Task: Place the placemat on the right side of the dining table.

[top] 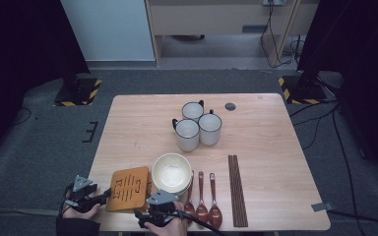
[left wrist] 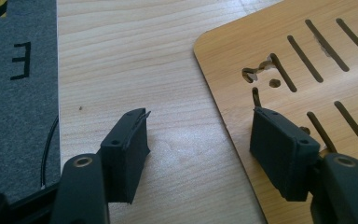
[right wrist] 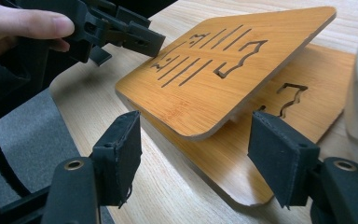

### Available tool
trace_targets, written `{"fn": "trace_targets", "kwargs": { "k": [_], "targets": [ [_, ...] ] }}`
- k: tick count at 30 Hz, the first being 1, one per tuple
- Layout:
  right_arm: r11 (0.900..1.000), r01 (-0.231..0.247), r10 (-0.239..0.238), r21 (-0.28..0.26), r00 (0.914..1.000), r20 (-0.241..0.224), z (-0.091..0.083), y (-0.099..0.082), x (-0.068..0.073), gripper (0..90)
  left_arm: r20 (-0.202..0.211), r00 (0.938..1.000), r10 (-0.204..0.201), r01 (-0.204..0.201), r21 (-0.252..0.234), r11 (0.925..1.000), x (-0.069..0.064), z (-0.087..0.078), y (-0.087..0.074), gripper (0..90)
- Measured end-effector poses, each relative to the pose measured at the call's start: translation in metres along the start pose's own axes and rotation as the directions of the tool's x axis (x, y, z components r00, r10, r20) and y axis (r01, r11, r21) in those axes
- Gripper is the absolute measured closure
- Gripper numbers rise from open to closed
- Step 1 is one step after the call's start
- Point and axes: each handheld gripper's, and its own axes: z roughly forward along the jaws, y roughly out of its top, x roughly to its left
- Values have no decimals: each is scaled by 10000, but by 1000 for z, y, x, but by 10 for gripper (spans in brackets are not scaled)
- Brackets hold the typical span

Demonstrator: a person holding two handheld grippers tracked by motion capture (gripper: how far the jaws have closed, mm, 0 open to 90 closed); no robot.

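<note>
**Top board could slip off the stack**

Two slotted boards [right wrist: 223, 70] lay stacked at the table's [top: 142, 123] near left corner, the upper tilted askew. Both grippers, left [left wrist: 198, 140] and right [right wrist: 193, 154], gaped empty beside them. A one-sided nudge might skid it into the bowl [top: 171, 172].

Left gripper [left wrist: 193, 135] all black plastic, blocky rectangular jaws with small screw holes, brass rivets just behind the jaws, thin black cable trailing off, right gripper [right wrist: 193, 154] the same build, frayed pad edges, grey three-cornered plates on top, dark sleeve at the wrist
</note>
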Motion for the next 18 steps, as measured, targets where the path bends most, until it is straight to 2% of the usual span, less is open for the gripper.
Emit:
{"fn": "trace_targets", "kwargs": {
  "k": [13,18],
  "targets": [
    [9997,-246,247,-67,9997,60,10,2,2,348,-3,10000,27,-27,-7,10000,0,0,0,355],
    [9988,-376,379,-317,9992,96,9,4,4,381,-24,10000,30,-30,-35,10000,0,0,0,356]
  ]
}}
